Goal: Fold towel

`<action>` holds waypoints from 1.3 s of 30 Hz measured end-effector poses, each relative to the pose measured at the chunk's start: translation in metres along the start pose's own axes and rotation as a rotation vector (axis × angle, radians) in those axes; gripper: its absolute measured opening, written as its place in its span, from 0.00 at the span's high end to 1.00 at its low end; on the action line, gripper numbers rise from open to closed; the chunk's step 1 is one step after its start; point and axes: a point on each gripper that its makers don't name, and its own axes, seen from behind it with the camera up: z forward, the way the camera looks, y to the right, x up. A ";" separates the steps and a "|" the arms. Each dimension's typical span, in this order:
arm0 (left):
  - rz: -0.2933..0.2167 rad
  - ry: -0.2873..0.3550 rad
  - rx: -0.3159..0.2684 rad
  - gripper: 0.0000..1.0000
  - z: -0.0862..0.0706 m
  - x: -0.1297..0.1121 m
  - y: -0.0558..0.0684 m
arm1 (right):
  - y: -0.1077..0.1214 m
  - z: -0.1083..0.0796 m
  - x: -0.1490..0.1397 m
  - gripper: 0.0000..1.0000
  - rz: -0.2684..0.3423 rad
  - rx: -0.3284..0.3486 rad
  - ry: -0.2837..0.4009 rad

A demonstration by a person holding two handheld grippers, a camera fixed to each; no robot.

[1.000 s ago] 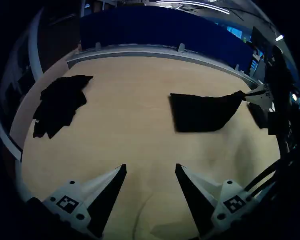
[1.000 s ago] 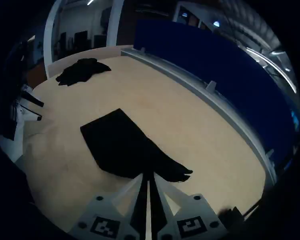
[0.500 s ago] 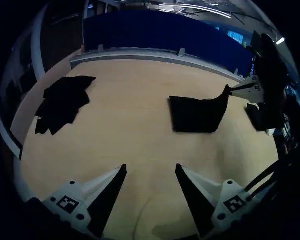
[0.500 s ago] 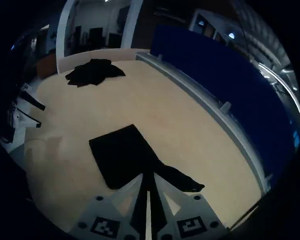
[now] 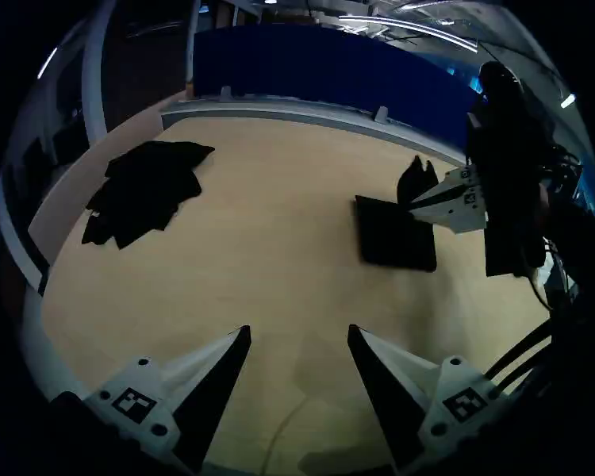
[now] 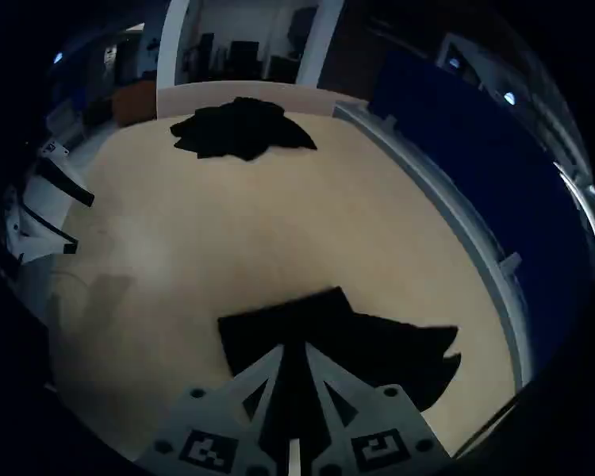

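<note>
A black towel (image 5: 393, 238) lies flat on the light wooden table (image 5: 274, 238), right of centre in the left gripper view. One edge of it (image 5: 415, 176) is lifted and stands up above the flat part. My right gripper (image 5: 415, 208) is shut on that edge, held by a person's dark arm. In the right gripper view the towel (image 6: 361, 345) spreads under and around the closed right gripper (image 6: 295, 347). My left gripper (image 5: 297, 337) is open and holds nothing, low over the table's near side, well short of the towel; it also appears as the left gripper (image 6: 63, 213).
A crumpled pile of black cloth (image 5: 147, 190) lies at the table's far left, also seen as the pile (image 6: 238, 127). A blue partition (image 5: 329, 67) with a grey rail runs along the far edge. The table's rounded edge (image 5: 36, 262) curves at the left.
The right gripper has lifted the towel's edge and carried it back over the flat part, so the towel looks narrower. The left gripper stays open and has hardly moved.
</note>
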 end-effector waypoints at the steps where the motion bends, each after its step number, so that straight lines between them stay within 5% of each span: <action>1: -0.004 0.000 0.002 0.10 0.000 -0.001 -0.001 | -0.006 0.007 -0.001 0.97 0.001 0.011 -0.005; 9: -0.031 0.003 0.009 0.10 -0.002 -0.004 -0.006 | -0.036 0.040 -0.012 0.97 0.027 0.065 -0.039; 19: -0.022 0.004 0.002 0.10 0.000 -0.001 -0.005 | -0.031 0.031 -0.011 0.89 0.059 0.059 -0.025; 30: -0.022 0.003 -0.002 0.09 0.000 0.000 -0.002 | -0.024 0.015 -0.020 0.34 0.104 0.034 -0.014; 35: -0.022 0.003 -0.004 0.10 -0.001 0.001 0.001 | -0.020 0.005 -0.032 0.19 0.152 0.022 -0.016; 39: -0.018 0.004 -0.006 0.10 -0.001 0.002 0.003 | -0.016 -0.004 -0.045 0.19 0.183 0.004 -0.024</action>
